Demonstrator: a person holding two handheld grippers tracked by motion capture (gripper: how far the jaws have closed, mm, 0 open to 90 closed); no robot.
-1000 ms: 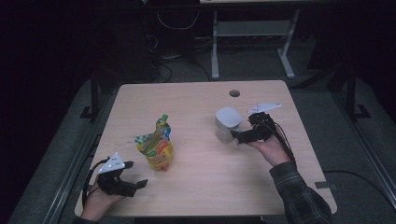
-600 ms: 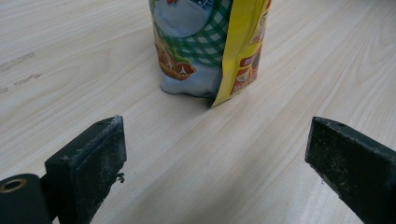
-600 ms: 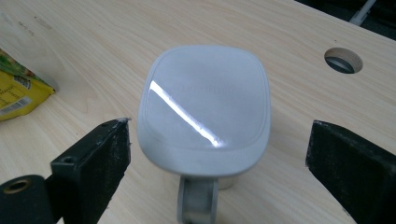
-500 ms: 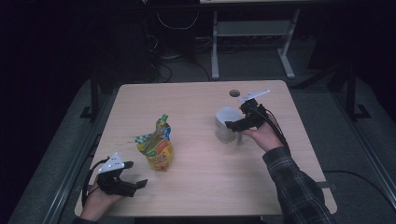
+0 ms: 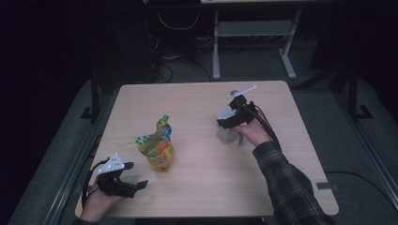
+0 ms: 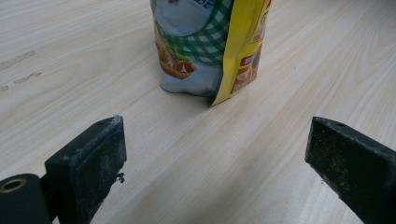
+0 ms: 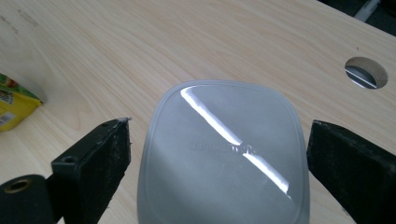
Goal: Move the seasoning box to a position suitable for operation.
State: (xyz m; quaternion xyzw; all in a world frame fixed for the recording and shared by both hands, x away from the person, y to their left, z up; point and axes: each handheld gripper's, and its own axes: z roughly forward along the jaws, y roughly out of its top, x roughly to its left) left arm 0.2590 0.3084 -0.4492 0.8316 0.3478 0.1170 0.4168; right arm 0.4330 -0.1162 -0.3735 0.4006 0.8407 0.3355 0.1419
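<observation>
Right gripper (image 5: 230, 119): jaws wide apart, straddling the lidded container (image 7: 224, 154), not touching.
Left gripper (image 5: 126, 183): agape, empty, near the snack pouch (image 5: 157, 147).

We see a yellow snack pouch (image 5: 157, 150) with a green-and-white checked panel and red-orange print, a translucent container (image 5: 226, 131) with a pale grey, glossy lid (image 7: 224, 154), a light wood-grain table (image 5: 197, 187), black grippers (image 5: 123, 185), and a dark plaid sleeve (image 5: 286, 187).
</observation>
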